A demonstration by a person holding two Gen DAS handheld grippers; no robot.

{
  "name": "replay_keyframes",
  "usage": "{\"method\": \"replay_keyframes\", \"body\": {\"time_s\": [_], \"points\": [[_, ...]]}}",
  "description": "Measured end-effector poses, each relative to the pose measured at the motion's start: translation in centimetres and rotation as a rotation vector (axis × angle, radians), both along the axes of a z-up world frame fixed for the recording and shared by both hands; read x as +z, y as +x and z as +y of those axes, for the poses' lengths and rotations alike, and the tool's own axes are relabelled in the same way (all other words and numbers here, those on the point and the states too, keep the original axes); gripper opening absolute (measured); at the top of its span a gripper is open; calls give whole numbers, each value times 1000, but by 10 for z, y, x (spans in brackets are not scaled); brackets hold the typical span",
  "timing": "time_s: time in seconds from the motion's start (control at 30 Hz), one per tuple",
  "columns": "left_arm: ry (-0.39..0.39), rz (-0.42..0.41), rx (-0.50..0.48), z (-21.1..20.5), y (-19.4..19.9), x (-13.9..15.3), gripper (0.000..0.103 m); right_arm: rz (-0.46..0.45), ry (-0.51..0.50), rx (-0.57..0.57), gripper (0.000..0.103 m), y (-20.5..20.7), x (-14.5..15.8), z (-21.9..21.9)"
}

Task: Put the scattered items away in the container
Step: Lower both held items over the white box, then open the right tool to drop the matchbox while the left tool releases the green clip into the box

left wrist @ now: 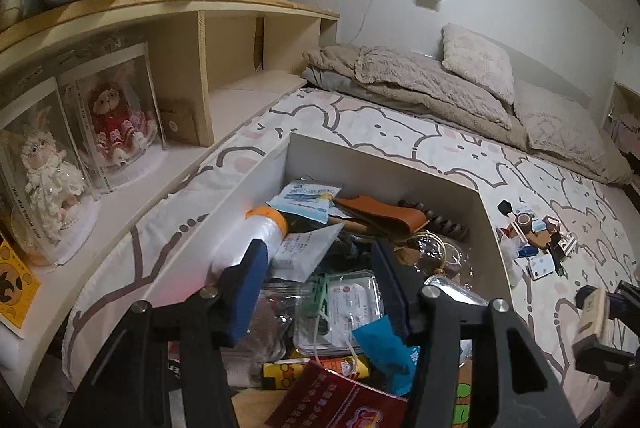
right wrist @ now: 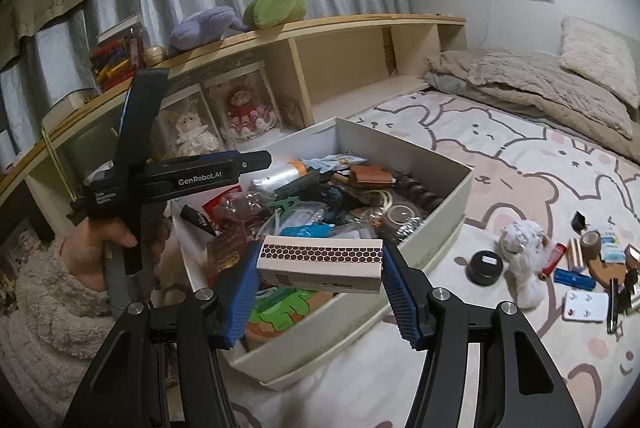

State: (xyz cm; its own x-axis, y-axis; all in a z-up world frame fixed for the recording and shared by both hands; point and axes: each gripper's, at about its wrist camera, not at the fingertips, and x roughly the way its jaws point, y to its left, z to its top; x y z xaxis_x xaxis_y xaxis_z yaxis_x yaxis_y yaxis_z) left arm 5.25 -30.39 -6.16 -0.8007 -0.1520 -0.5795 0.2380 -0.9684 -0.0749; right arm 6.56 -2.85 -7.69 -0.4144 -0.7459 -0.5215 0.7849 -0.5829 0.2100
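right gripper (right wrist: pixel 320 280) clamped on a long white cardboard matchbox with a dark honeycomb strip (right wrist: pixel 320 262), held crosswise just above the near rim of the open white rectangular storage box (right wrist: pixel 436 224), already crammed with clutter. left gripper (left wrist: pixel 316 288) hovering over the same box's contents with blue pads spread apart, nothing between them. more small scattered bits (right wrist: pixel 592 260) lying on the bear-print bedsheet (right wrist: pixel 520 164), right of the box, near a fluffy white plush toy (right wrist: pixel 524 252).
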Motion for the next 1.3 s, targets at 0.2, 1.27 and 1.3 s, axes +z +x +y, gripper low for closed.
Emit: {"method": "replay_keyframes", "body": {"time_s": [0.2,1.27,1.3], "points": [[-8,16,9,-10,13,6,54,-5,26,56,60,0,2,-32],[-38,155,93,-54,113,36,63,-358,331,382,60,-16,-34,-218],[-38,156,97,-56,114,37,63,-355,346,391,60,-16,-35,-222]]}}
